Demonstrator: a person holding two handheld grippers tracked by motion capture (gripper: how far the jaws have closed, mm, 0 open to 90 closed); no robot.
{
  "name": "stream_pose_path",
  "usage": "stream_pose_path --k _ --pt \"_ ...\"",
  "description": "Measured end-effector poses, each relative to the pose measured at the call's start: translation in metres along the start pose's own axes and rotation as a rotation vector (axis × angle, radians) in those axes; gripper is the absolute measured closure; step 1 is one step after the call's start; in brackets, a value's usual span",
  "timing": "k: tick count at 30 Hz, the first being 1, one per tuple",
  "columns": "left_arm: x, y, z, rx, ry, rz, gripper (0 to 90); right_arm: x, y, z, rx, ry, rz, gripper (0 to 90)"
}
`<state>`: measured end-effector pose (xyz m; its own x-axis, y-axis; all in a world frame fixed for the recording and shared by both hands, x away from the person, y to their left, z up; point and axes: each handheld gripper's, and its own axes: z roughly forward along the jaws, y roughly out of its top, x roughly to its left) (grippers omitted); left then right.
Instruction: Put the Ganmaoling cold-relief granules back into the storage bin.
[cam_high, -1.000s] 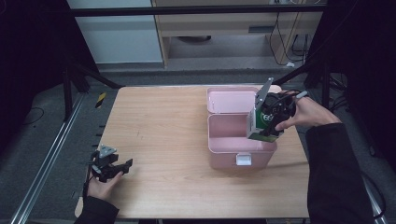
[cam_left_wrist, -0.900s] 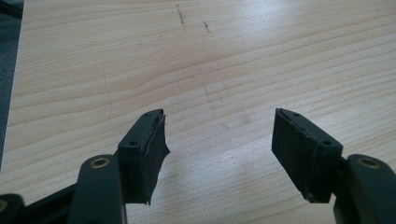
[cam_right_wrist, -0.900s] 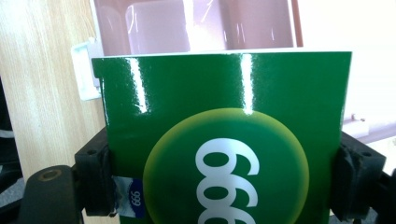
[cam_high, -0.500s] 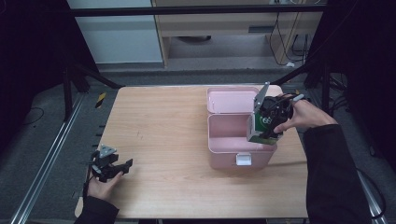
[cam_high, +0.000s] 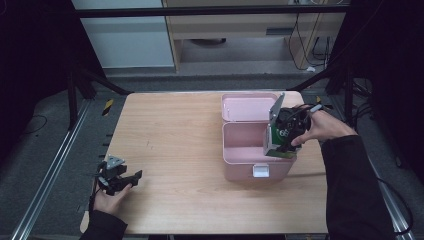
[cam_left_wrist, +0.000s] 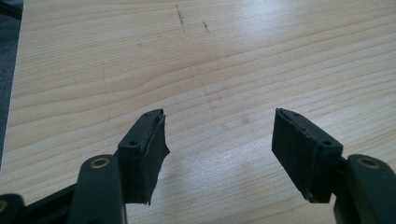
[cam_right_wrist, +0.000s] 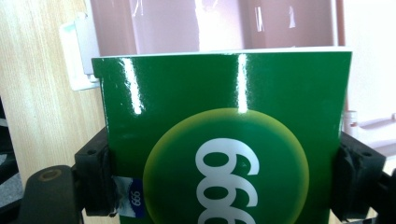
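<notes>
Right gripper lowered, jaws pinching green box over pink case, left gripper jaws spread

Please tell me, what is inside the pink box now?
The pink box lies open; its visible inner walls look bare. The green carton held by the right gripper is over its right end and hides that part of the interior.

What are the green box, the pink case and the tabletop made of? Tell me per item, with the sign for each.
Green box: likely glossy coated cardboard; sharp flat edges, printed numerals, bright glare streaks.
Pink case: seemingly moulded plastic, smooth and slightly shiny; thin uniform walls, white clip latch at the front.
Tabletop: wood or wood-look laminate, matte; pale grain lines show, but the look alone cannot settle which.
</notes>
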<state>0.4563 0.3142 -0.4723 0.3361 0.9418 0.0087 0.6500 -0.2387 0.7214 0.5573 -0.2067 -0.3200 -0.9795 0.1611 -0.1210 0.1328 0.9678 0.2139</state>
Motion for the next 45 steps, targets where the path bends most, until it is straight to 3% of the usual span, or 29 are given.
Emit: stream_pose_path --k 19,45 --pt "0.0 0.0 0.0 0.003 0.001 0.004 34.3 0.002 -0.001 0.021 0.015 0.04 -0.02 16.5" --pt "0.0 0.0 0.0 0.003 0.002 0.005 34.1 0.003 -0.005 0.044 0.012 0.091 -0.004 14.9"
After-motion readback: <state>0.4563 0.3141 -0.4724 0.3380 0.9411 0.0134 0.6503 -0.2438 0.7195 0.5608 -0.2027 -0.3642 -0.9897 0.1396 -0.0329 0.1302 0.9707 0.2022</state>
